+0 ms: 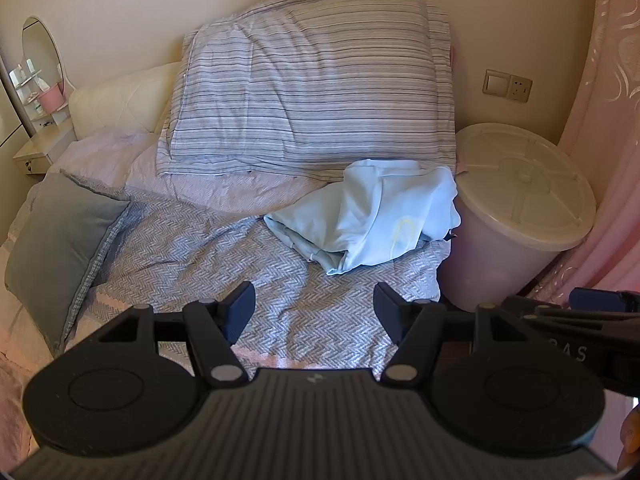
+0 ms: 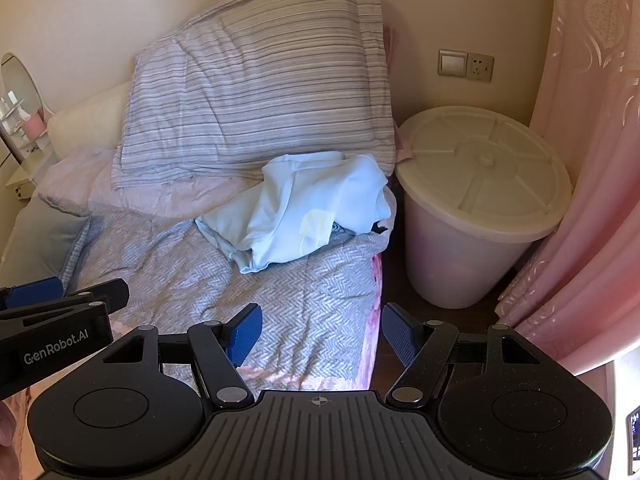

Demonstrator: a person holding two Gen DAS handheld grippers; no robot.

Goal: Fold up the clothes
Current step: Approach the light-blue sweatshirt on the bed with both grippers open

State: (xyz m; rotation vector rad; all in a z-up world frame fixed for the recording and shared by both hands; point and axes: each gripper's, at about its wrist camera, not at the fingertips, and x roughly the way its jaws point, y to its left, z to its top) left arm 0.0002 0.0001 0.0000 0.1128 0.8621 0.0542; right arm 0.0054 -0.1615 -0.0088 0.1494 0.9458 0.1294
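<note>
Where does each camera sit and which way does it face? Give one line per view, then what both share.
Left wrist: on the left gripper, tilted down over the bed; open jaws fill the foreground, the right gripper enters at the right edge.
Right wrist: on the right gripper, tilted down at the bed's right edge; open jaws, the left gripper at the left edge.
Shared: the blue garment, striped pillow and lidded bin.

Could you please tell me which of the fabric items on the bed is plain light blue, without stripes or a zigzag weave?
The crumpled light blue garment, lying near the bed's right edge beside the lidded bin.
</note>
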